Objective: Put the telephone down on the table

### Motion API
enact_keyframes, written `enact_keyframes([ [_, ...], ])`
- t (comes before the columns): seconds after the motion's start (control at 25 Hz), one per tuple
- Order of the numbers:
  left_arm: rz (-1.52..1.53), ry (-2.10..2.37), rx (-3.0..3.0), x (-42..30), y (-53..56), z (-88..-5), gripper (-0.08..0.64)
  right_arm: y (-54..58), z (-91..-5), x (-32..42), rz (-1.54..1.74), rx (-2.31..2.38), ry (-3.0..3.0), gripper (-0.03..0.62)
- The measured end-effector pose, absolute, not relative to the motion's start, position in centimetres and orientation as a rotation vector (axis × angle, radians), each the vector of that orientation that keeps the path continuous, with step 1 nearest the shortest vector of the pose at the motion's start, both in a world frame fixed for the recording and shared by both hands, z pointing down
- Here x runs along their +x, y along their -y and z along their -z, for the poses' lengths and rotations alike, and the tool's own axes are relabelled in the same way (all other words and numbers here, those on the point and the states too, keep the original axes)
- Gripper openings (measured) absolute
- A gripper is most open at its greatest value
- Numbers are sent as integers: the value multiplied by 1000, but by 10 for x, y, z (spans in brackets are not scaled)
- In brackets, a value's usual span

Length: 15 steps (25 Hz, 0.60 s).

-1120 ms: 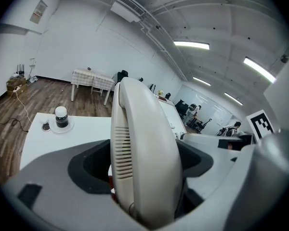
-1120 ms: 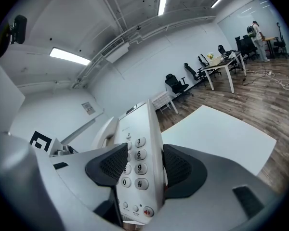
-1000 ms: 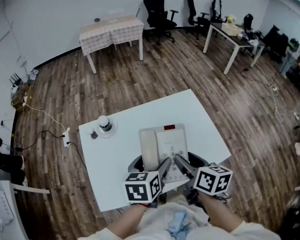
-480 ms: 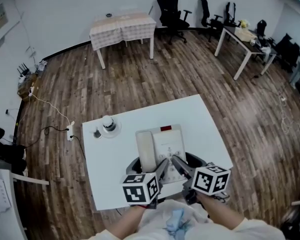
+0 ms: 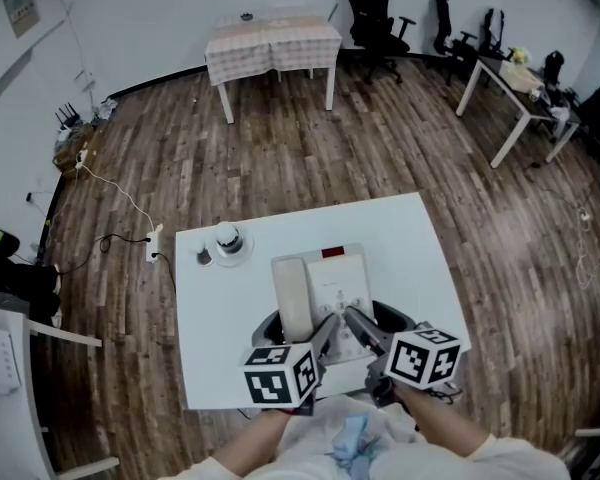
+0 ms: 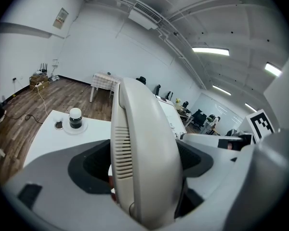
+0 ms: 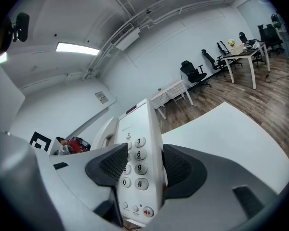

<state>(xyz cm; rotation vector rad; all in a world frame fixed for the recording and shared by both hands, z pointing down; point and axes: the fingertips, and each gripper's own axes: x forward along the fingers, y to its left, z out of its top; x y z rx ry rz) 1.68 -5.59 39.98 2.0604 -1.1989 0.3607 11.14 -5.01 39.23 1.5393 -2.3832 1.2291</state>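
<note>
A white desk telephone [image 5: 320, 293] with its handset on the left hangs over the near part of the white table [image 5: 220, 348], held at its near edge by both grippers. My left gripper [image 5: 325, 330] is shut on the handset side [image 6: 144, 162]. The right gripper [image 5: 355, 320] is shut on the keypad side [image 7: 137, 170], pads pressed against both faces of the body. From the head view I cannot tell whether the telephone touches the tabletop.
A small white-capped jar [image 5: 227, 238] on a saucer and a little dark lid [image 5: 203, 257] stand at the table's far left. A dark round stool [image 5: 390, 318] shows under the telephone's near end. Wooden floor, a cloth-covered table [image 5: 272, 38] and office chairs lie beyond.
The grippers and telephone hold the same place over the table. The head camera has tilted, so the room has slid down and right in the view.
</note>
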Motion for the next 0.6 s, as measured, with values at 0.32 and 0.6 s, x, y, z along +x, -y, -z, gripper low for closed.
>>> enact_keyframes([
  [0.32,-338,1221,2031,18,64,-404,402,60,-396,112,-1214,1500,2382,249],
  [0.6,-353,1232,2007,22,81,-416,402,79,-409,118,-1243,1482,2365,249],
])
